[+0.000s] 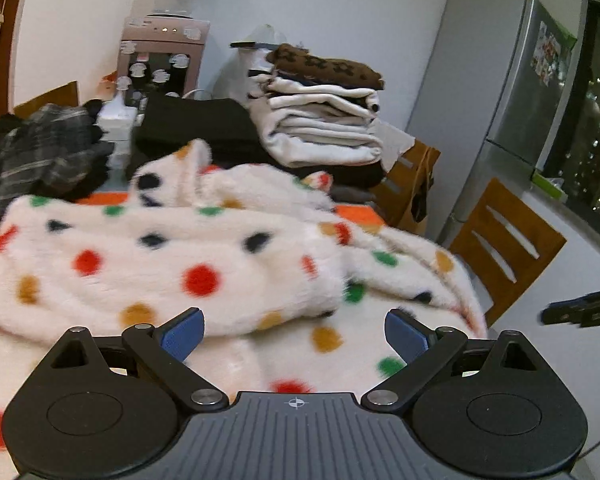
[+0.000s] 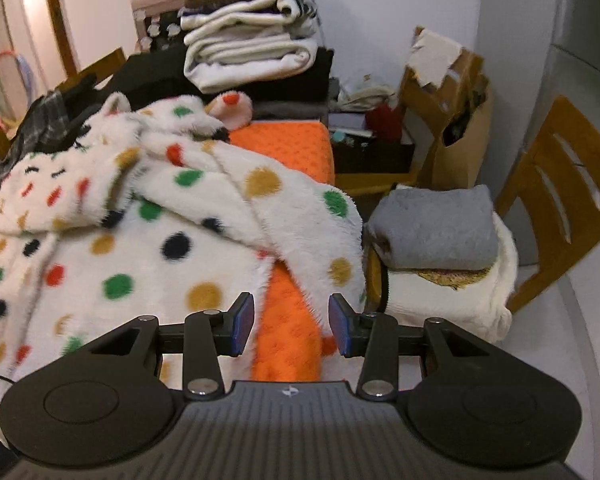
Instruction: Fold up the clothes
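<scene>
— Where was the fluffy white robe with coloured dots (image 1: 172, 256)?

— It lay in a rumpled heap on the orange bumpy cloth (image 2: 288, 152) that covered the table.

— What were the tongs doing?

— The left gripper (image 1: 294, 334) was spread wide just over the robe, holding nothing. The right gripper (image 2: 291, 324) was spread too, with its blue pads (image 2: 244, 322) on each side of a robe edge, but not pinching it.

— What else was there?

— Behind the robe sat a pile of folded white clothes (image 1: 324, 128). A folded grey towel (image 2: 436, 232) rested on a wooden chair (image 2: 560, 184) nearby.
</scene>
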### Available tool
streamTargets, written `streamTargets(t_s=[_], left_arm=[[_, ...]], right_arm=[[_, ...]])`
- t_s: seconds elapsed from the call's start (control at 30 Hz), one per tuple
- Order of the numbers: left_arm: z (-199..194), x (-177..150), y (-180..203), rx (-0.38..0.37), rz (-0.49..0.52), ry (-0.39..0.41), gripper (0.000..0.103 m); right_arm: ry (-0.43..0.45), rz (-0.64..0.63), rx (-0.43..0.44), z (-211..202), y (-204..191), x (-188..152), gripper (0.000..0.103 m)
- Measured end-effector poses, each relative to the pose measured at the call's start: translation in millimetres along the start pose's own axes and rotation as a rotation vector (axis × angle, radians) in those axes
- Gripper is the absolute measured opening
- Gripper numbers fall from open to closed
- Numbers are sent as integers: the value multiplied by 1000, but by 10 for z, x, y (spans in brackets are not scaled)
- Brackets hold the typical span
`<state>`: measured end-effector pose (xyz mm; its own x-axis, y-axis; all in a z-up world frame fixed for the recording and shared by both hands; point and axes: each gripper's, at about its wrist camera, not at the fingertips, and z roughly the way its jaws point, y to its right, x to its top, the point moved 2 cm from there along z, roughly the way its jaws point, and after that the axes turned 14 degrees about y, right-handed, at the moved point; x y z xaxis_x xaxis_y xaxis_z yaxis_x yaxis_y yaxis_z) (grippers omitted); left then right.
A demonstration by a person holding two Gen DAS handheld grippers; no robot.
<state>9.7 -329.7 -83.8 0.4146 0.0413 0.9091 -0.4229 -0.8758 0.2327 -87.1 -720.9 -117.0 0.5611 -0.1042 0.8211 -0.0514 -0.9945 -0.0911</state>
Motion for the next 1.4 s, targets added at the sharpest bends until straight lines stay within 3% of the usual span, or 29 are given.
streamTargets(t_s=[0.2, 0.43, 0.47, 0.5, 0.53, 0.63, 0.73, 0.83, 0.97, 1.1, 1.13, 1.2, 1.4], left_arm=[[143, 21, 445, 84, 11, 0, 97], [-81, -149, 1006, 399, -50, 53, 97], [-129, -182, 1091, 440, -62, 64, 97], [-174, -215, 1173, 480, -73, 72, 97], [-212, -254, 1252, 511, -85, 77, 97], [-307, -381, 1468, 587, -122, 89, 97], [-344, -509, 1606, 633, -157, 100, 97], [-289, -644, 1648, 642, -215, 97, 97], [-139, -775, 1717, 639, -232, 85, 97], [61, -774, 1795, 655, -244, 80, 97], [120, -763, 1811, 662, -250, 86, 97], [246, -744, 1835, 683, -261, 99, 97], [650, -742, 1929, 832, -308, 94, 97]], right_arm=[[-54, -47, 121, 737, 295, -1, 49], [-116, -162, 326, 1510, 407, -5, 49], [-122, -183, 350, 1592, 412, -1, 44], [-116, -193, 366, 1599, 436, 64, 28], [-110, -204, 381, 1605, 461, 129, 21], [-90, -235, 428, 1621, 534, 326, 13], [-52, -214, 371, 1660, 856, 641, 11], [-85, -149, 289, 1918, 1216, 851, 11], [-115, -226, 245, 2302, 1370, 1022, 10], [-92, -248, 314, 2474, 1322, 1393, 13], [-90, -266, 368, 2507, 1249, 1488, 14], [-87, -310, 475, 2573, 1083, 1654, 32], [-90, -441, 810, 3047, 340, 1984, 48]])
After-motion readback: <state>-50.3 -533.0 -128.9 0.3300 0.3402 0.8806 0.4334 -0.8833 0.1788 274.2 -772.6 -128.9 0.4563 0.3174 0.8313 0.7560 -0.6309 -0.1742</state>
